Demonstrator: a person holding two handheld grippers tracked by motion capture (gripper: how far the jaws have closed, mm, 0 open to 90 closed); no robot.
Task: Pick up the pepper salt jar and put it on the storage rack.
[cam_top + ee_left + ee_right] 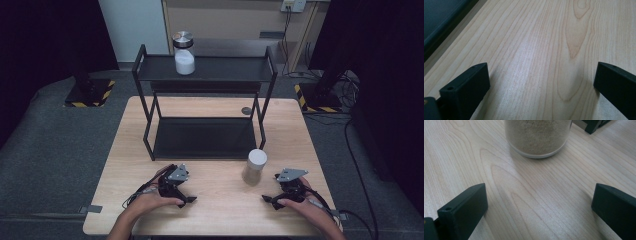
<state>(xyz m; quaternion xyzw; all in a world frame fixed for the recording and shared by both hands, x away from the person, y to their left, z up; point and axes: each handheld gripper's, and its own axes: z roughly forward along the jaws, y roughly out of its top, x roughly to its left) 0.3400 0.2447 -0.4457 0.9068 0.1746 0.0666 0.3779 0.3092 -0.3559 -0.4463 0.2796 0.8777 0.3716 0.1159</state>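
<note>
A pale, grained wooden table [215, 200] is seen carrying a black metal two-tier shelf [205, 75]. A cylindrical glass jar of tan grains [254, 166], white-lidded, stands just before the right gripper [280, 199]. Another jar, of white powder [184, 53], is set on the upper tier. Both the left gripper [182, 199] and the right are held with jaws released. No writing can be read.

Light wood table [215, 200]. Black two-tier metal rack [205, 107] stands on its far half. Jar of white powder with metal lid [184, 53] sits on the rack's top shelf, left of centre. Jar of tan powder with white lid [254, 166] stands on the table just off the rack's front right corner. Small dark disc [246, 110] lies on the table behind the rack's right side.
</note>
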